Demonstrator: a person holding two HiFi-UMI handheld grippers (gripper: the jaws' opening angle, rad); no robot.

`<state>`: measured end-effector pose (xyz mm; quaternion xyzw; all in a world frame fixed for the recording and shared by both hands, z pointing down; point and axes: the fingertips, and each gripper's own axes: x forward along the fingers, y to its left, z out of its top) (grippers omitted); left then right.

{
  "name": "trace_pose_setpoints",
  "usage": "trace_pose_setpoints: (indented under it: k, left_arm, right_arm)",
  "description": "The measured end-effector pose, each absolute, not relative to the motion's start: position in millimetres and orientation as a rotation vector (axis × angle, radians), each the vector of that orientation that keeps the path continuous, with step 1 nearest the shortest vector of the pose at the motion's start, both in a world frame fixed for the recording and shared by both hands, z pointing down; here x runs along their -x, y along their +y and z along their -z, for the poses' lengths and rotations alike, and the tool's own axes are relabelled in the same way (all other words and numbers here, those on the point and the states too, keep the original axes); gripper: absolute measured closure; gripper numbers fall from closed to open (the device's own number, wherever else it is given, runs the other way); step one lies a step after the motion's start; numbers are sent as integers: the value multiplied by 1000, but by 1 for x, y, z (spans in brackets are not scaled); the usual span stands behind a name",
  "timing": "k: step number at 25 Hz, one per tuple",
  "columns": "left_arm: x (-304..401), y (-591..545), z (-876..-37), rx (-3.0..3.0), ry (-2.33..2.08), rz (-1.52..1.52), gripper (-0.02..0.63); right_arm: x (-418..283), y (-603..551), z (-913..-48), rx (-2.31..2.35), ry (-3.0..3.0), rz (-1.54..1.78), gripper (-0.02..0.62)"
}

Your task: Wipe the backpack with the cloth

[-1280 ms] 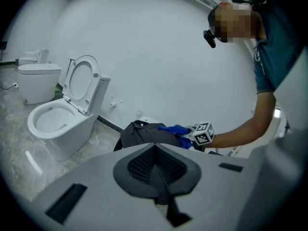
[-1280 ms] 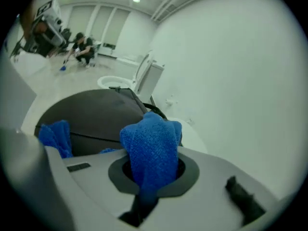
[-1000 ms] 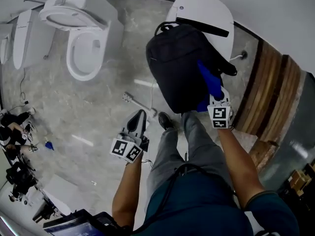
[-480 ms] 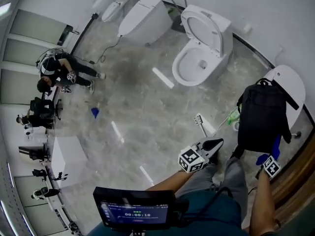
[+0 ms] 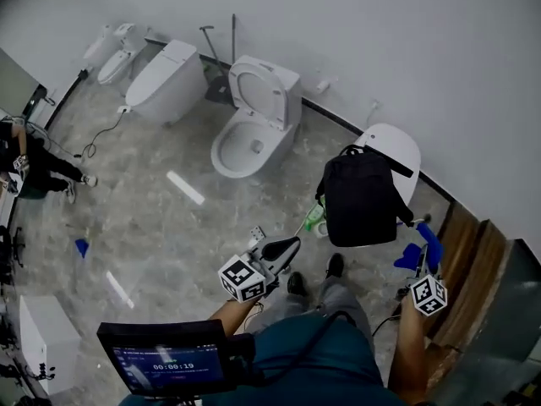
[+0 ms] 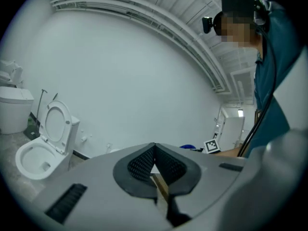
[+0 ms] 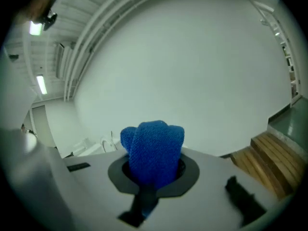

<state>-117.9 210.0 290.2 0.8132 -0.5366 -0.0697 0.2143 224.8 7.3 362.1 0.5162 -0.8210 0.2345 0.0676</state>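
A black backpack [image 5: 362,200] lies on a white closed toilet lid [image 5: 397,146] at the right of the head view. My right gripper [image 5: 425,250] is off the backpack's right lower corner, apart from it, shut on a blue cloth [image 5: 418,252]. The blue cloth [image 7: 155,150] bulges out from between the jaws in the right gripper view, against a bare white wall. My left gripper [image 5: 281,248] is held left of and below the backpack, pointing up; its jaws meet with nothing between them. In the left gripper view the left gripper [image 6: 154,161] faces the white wall.
An open white toilet [image 5: 254,121] stands left of the backpack, another toilet [image 5: 165,79] further left. A green bottle [image 5: 313,218] sits on the floor by the backpack. Wooden boards [image 5: 469,260] line the right. A person [image 5: 25,163] crouches far left. A monitor [image 5: 165,366] is below.
The head view has swung round and pulled back over the last second; the backpack looks smaller and further. My right gripper with the cloth has come off the backpack, now beside its right lower corner.
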Motion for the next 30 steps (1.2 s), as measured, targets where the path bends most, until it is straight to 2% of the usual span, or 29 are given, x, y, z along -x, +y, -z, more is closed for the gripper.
trace_pose_setpoints:
  k: [6,12,23,30]
  left_arm:
    - [76,238,-209,-2471,-1437,258,600]
    - [24,283,-152,-2594,-1416,332,600]
    - [-106,452,-153,-2600,-1462,342,600]
    - [-123,556,-126,-2589,-1551,330,600]
  right_arm:
    - [-259,68,-172,-1630,-2760,-215,572]
    - [-295,164,-72,-1555,-2916,108,572]
    - [-380,377,-67,-1270,-3014,3,573]
    - [-392,467,-59,-1140,-3047,-100,572]
